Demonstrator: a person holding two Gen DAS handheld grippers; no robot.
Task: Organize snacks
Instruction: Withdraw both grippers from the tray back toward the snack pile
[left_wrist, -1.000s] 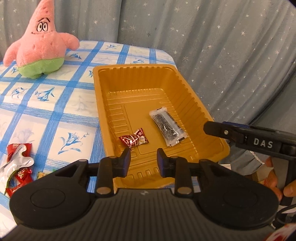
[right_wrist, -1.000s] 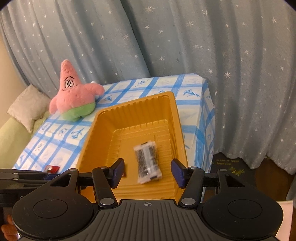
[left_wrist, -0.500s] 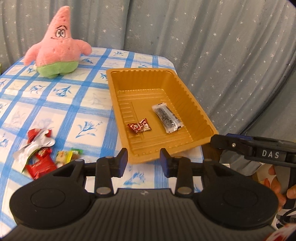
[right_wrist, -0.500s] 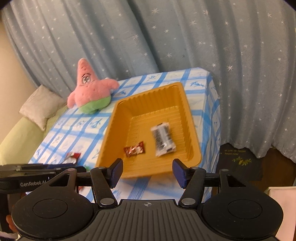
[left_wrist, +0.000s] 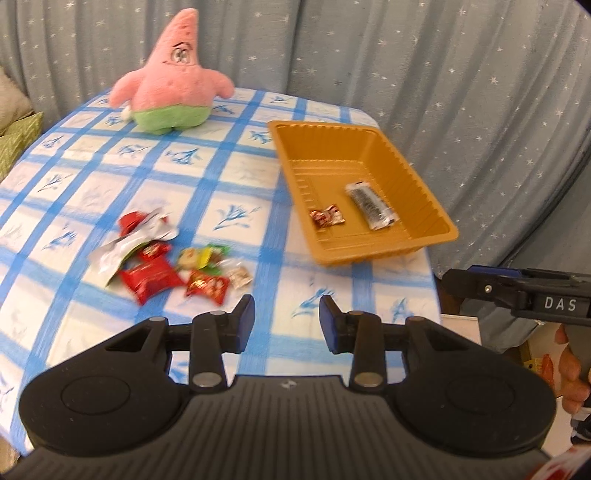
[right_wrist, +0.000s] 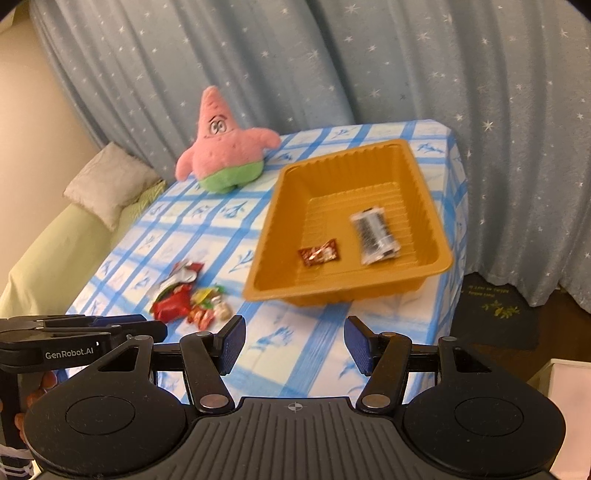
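An orange plastic tray (left_wrist: 432, 199) (right_wrist: 432, 199) sits at the right end of the blue-checked table. It holds a small red candy (left_wrist: 327, 217) (right_wrist: 319, 252) and a clear black-printed packet (left_wrist: 371, 205) (right_wrist: 375, 235). A heap of loose snacks (left_wrist: 159, 254) (right_wrist: 188, 295), red, green and yellow wrappers, lies on the cloth left of the tray. My left gripper (left_wrist: 286, 319) hovers open above the table's near edge, nothing between its fingers. My right gripper (right_wrist: 291, 345) is also open and empty, back from the tray's near rim.
A pink star plush toy (left_wrist: 173, 77) (right_wrist: 221, 147) stands at the far side of the table. Star-patterned curtains hang behind and to the right. A green sofa with a cushion (right_wrist: 107, 182) is on the left. A dark mat (right_wrist: 495, 314) lies on the floor.
Both grippers have drawn back from the tray, so the whole table and the snack heap come into view. The left jaws stand wider than a second ago.
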